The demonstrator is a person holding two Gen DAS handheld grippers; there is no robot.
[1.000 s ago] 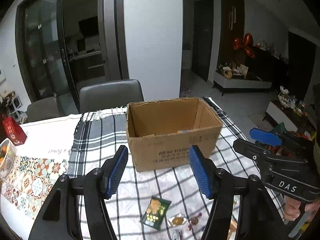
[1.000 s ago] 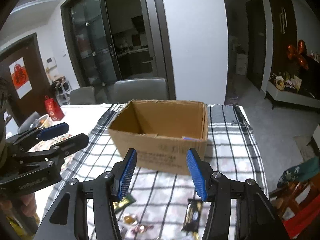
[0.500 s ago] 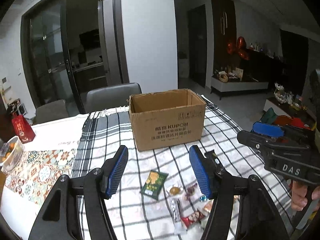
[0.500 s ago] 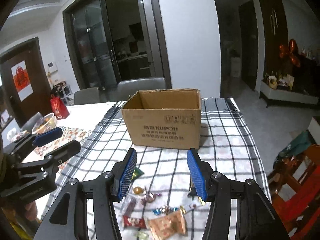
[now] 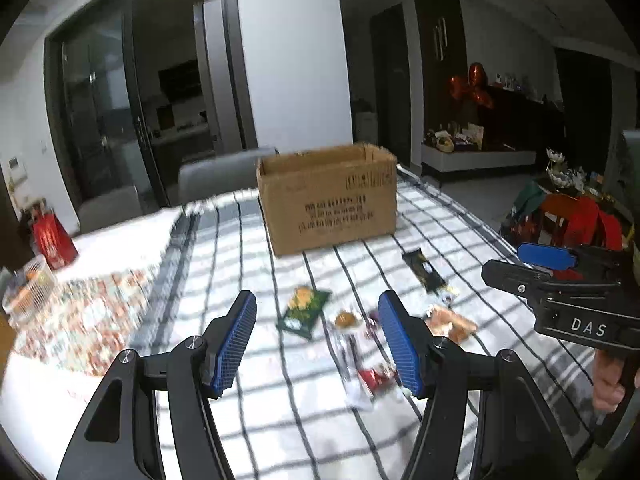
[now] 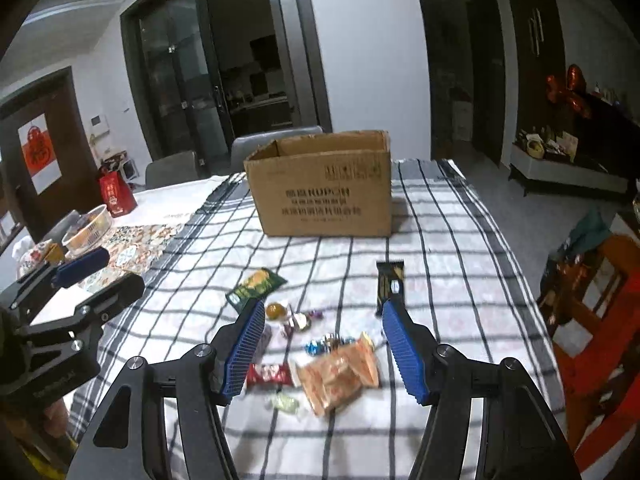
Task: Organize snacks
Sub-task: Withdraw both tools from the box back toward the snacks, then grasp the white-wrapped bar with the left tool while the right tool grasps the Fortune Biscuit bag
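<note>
Left gripper (image 5: 318,312) open and empty, right gripper (image 6: 323,322) opening, snacks (image 6: 340,372) loose below, cardboard box (image 6: 324,196) well beyond

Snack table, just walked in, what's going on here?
A person holds a pair of tongs in each hand over a checked tablecloth. Loose snacks lie in front of an open cardboard box: a green packet, a dark bar, an orange pack, small candies. The left tongs are open and empty; the right tongs are opening, nothing gripped.
</note>
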